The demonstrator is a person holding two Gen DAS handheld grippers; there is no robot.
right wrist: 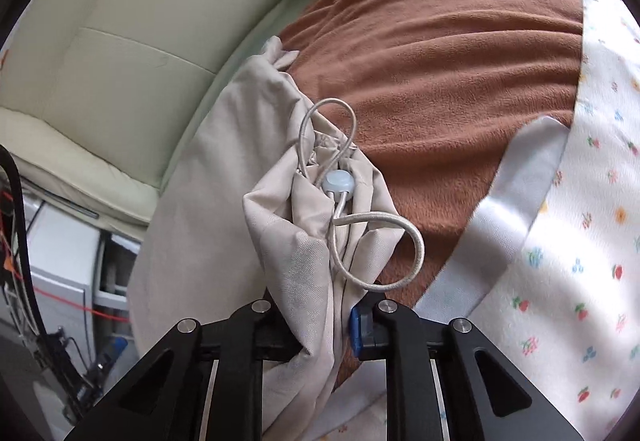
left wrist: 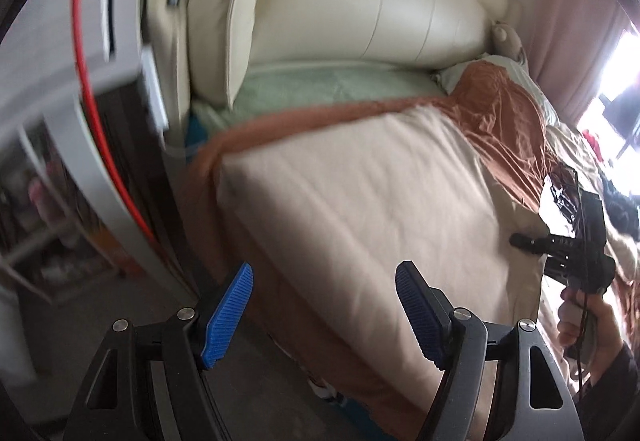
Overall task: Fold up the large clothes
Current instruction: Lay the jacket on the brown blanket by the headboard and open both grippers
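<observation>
beige garment (right wrist: 256,177): 1 | brown blanket (right wrist: 440,61): 1 | floral sheet (right wrist: 580,241): 1 | cord toggle (right wrist: 339,182): 1 | grippers: 2

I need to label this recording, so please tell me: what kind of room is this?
Probably a bedroom in a home. A bed with a padded cream headboard, a brown blanket and a floral sheet fill both views. A beige garment lies on top.

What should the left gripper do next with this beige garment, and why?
Probably move the open left gripper forward to pinch the near edge of the beige garment. The right gripper already has its jaws shut on a bunched corner by the drawstring toggle, while the left holds nothing, and the cloth lies spread over the brown blanket.
</observation>
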